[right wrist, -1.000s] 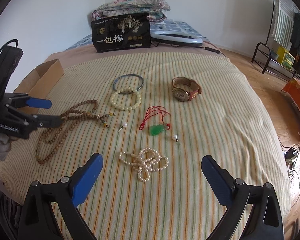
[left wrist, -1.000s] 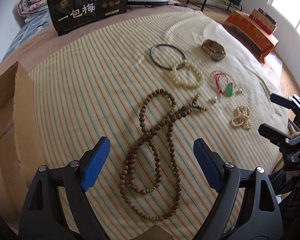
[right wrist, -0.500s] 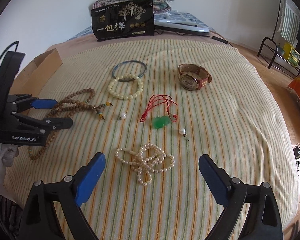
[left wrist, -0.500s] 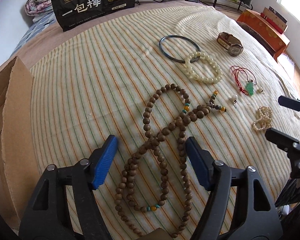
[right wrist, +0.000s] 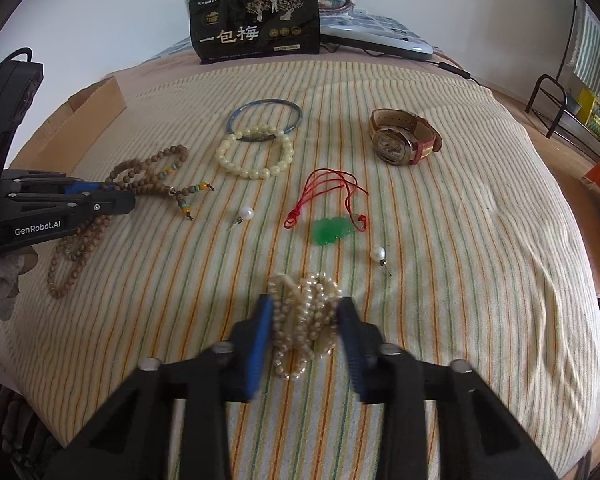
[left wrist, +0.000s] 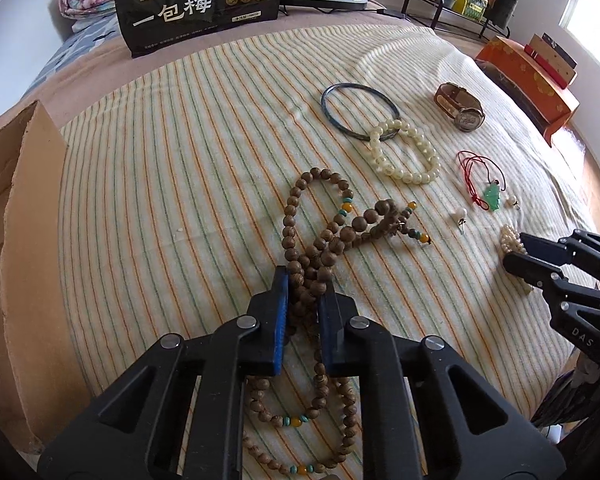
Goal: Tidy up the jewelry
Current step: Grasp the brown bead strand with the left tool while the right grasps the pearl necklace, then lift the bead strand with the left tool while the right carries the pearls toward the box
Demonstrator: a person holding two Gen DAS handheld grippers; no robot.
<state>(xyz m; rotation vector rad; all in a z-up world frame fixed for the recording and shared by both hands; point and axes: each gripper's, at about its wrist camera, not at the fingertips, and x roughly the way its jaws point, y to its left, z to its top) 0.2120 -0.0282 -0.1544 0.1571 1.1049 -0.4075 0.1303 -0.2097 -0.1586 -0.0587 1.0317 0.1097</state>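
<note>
Black pouch [right wrist: 256, 24], far beyond the right hand-held gripper [right wrist: 304, 320]: large white "一包梅". Left hand-held gripper [right wrist: 120, 198] body: "GenRobot.AI". Right gripper body, left view: "DAS", cut off.

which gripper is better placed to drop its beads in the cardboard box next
Left. The left gripper has just closed on the wooden bead necklace, right beside the cardboard box. The right gripper, just closed around the pearl strand, sits farther across the bed.

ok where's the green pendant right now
In the right wrist view the green pendant lies mid-blanket on its red cord, just beyond the pearl necklace, between two loose pearl earrings.
</note>
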